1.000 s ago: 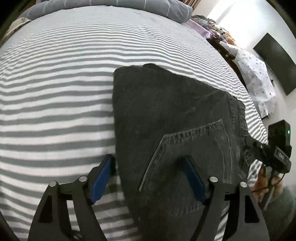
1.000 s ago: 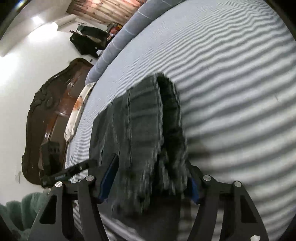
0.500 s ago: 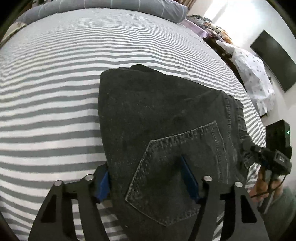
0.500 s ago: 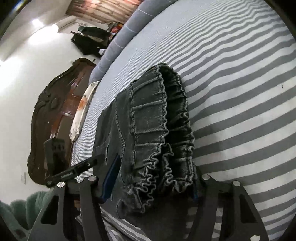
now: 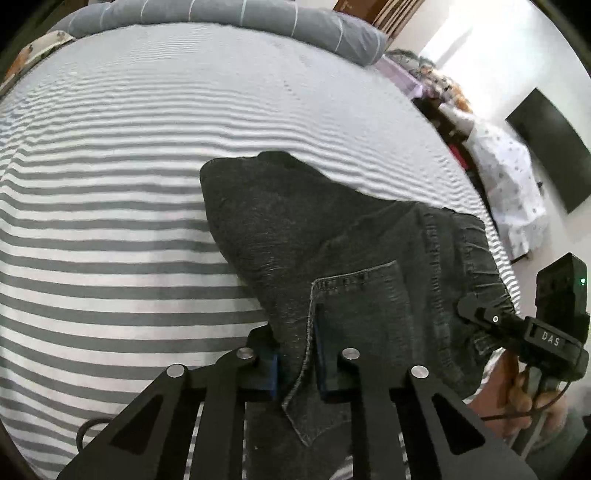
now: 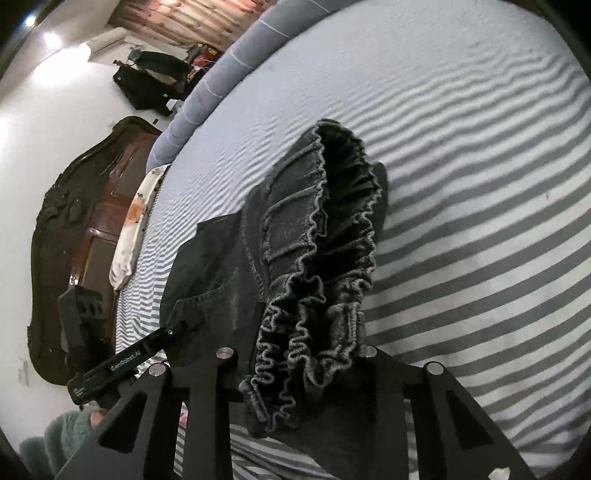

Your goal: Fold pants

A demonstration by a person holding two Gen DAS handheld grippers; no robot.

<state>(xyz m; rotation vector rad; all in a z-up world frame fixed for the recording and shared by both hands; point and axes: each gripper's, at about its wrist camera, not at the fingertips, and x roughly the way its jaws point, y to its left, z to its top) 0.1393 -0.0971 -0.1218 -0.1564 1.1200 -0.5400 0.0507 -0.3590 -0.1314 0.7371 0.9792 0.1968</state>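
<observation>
Folded dark grey denim pants (image 5: 332, 236) lie on the grey-and-white striped bed. My left gripper (image 5: 295, 365) is shut on their near left edge, beside the back pocket (image 5: 362, 314). My right gripper (image 6: 299, 354) is shut on the bunched elastic waistband (image 6: 325, 266), which fills the space between its jaws. Each gripper shows in the other's view: the right one (image 5: 517, 328) at the pants' right side, the left one (image 6: 147, 350) at their left side.
The striped bed sheet (image 5: 129, 221) stretches far ahead. A grey duvet roll (image 5: 221, 14) lies along the far edge. A dark wooden headboard (image 6: 66, 240) and pillow (image 6: 136, 221) stand to the left. A wall TV (image 5: 550, 155) and spotted cloth (image 5: 513, 192) are at right.
My left gripper closed from wide open onto the pants' left edge. The right gripper's jaws drew in on the waistband. The pants are lifted and rumpled at the near end.
</observation>
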